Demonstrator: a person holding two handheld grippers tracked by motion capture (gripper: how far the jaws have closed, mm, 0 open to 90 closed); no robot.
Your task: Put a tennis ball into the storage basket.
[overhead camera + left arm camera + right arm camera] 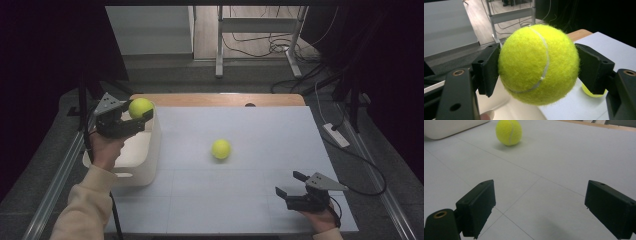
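Tennis ball (pixel 537 63) sits pinched in your left gripper (pixel 131 117), above the white bin (pixel 145 165) at the table's (pixel 250 200) ten o'clock; your right gripper (pixel 292 185) rests at five o'clock, jaws spread, with a second tennis ball (pixel 220 149) lying mid-table

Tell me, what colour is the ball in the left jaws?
Yellow-green with a white seam, best in the left gripper view.

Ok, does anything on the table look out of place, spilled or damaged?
Nothing stands out. One tennis ball sits loose on the white mat, the other tennis ball is clamped in the left gripper above the white bin. The right gripper is open.
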